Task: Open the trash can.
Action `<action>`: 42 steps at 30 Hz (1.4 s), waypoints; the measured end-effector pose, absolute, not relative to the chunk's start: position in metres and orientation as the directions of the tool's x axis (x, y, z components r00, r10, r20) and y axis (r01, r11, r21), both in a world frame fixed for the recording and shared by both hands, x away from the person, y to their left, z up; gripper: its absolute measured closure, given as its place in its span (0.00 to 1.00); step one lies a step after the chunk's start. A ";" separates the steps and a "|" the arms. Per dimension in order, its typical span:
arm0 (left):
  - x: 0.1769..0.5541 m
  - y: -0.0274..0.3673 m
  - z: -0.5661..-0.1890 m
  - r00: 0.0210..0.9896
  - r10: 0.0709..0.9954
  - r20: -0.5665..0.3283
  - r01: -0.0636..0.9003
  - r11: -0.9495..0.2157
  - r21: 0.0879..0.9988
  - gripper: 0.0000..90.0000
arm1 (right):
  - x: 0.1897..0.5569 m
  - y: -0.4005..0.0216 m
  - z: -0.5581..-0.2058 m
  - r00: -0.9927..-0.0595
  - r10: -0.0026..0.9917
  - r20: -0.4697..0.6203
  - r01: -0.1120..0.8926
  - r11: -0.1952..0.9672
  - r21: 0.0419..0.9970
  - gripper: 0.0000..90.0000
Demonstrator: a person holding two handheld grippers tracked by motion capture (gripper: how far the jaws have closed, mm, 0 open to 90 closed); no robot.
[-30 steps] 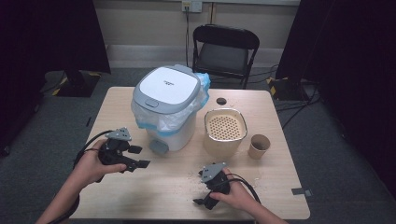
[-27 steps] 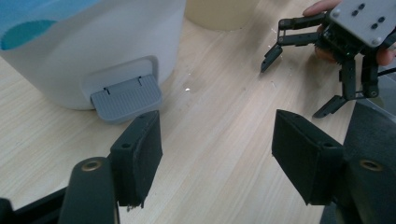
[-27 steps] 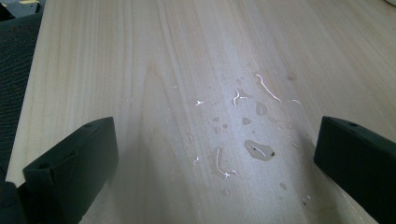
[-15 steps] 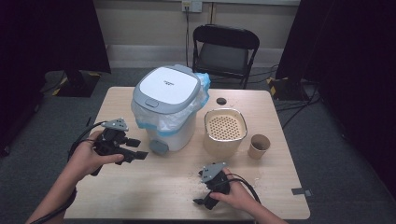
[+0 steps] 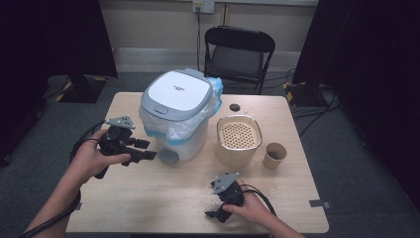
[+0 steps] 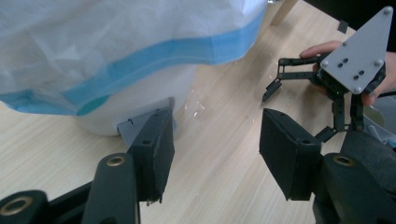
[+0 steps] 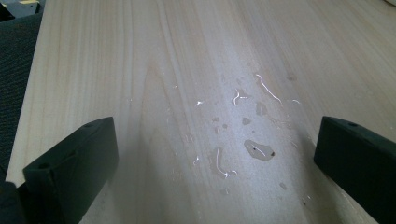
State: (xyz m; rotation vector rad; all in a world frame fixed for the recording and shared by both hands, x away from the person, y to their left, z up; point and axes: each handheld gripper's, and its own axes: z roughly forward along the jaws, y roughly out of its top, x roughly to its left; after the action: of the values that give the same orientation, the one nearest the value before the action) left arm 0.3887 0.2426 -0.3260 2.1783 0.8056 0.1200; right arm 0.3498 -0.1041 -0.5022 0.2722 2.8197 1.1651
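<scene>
White lidded bin [image 5: 176, 116], blue-banded plastic liner [image 5: 185, 126].

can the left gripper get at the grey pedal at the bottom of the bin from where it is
Probably yes: the left gripper has its jaws open and empty, right beside the grey pedal, with bare table between.

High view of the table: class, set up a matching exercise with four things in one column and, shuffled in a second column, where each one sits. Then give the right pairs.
Things:
1. lidded white bin
2. perforated beige container
3. brown paper cup
4. right hand-held gripper

Places:
A. near the table's right edge
B. at the front edge, over small wet drops
C. left of centre, lined with a blue-banded plastic bag
D. between the bin and the cup

Pairs: 1-C, 2-D, 3-A, 4-B
</scene>
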 end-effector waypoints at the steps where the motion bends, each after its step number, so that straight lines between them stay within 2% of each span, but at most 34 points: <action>1: 0.389 0.243 -0.325 0.790 0.588 -0.172 0.511 -0.478 0.715 0.50 | 0.350 -0.104 -0.502 -0.981 0.193 -0.004 0.134 0.695 0.707 0.00; 28: 0.404 0.239 -0.285 0.761 0.615 -0.205 0.556 -0.457 0.694 0.65 | 0.350 -0.104 -0.502 -0.981 0.192 -0.003 0.134 0.696 0.706 0.00; 42: 0.410 0.237 -0.266 0.755 0.623 -0.205 0.564 -0.456 0.689 0.68 | 0.350 -0.104 -0.502 -0.981 0.192 -0.003 0.133 0.696 0.706 0.00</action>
State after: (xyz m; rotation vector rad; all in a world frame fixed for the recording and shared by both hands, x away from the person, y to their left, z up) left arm 0.4104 0.2367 -0.2660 2.1681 0.8853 0.0968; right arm 0.3498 -0.1041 -0.5021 0.2710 2.8218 1.1654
